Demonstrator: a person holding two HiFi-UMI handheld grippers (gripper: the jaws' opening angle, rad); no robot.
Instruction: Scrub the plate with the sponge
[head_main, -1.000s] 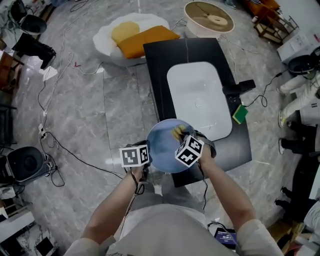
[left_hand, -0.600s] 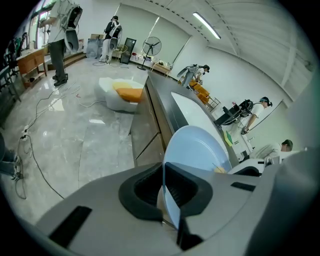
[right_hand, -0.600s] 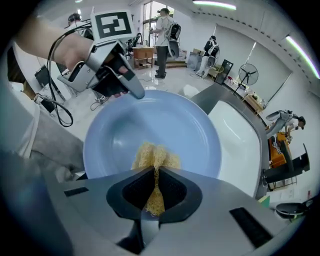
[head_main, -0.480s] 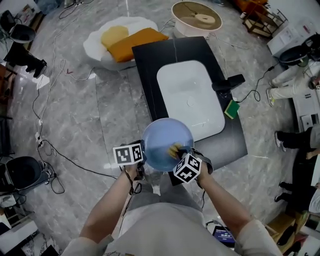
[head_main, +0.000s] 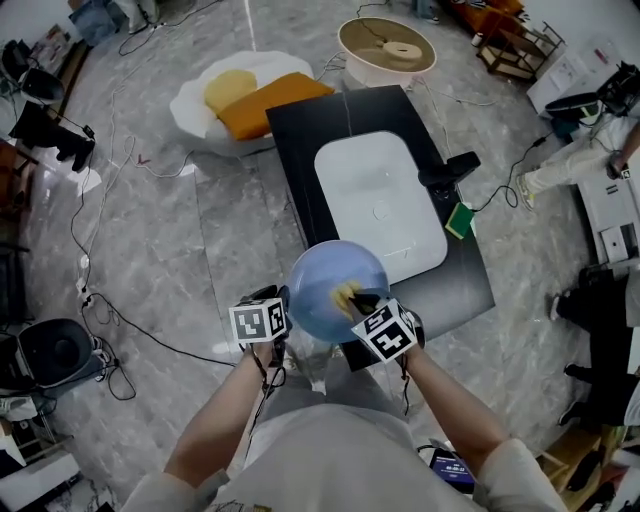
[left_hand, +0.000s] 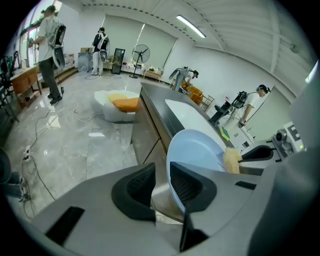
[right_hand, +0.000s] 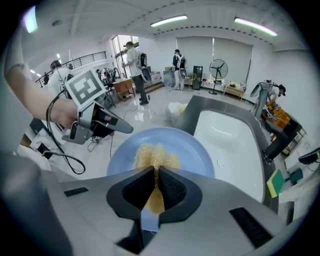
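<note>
A pale blue plate (head_main: 322, 272) hangs tilted in the air over the near edge of the black table (head_main: 310, 120). My left gripper (head_main: 283, 305) is at the plate's left rim. In the left gripper view its jaws (left_hand: 162, 172) have just been opening. A gap shows between them, and the plate (left_hand: 195, 150) has its rim by the right pad, which does not pinch it. My right gripper (right_hand: 156, 172) is shut on a yellow sponge (right_hand: 152, 157), which lies against the plate's face (right_hand: 195, 150). The head view shows that sponge (head_main: 345, 295) near the plate's middle.
A white sink basin (head_main: 380, 190) is set in the table, with a black faucet (head_main: 448, 168) and a green sponge (head_main: 459, 220) at its right. A white beanbag with orange cushions (head_main: 250, 95) and a round stand (head_main: 385, 45) lie beyond. Cables cross the floor; people stand at the right.
The right gripper has drawn the sponge from the plate's upper part down toward its middle, and its marker cube has rolled. The plate and the left gripper have barely moved.
</note>
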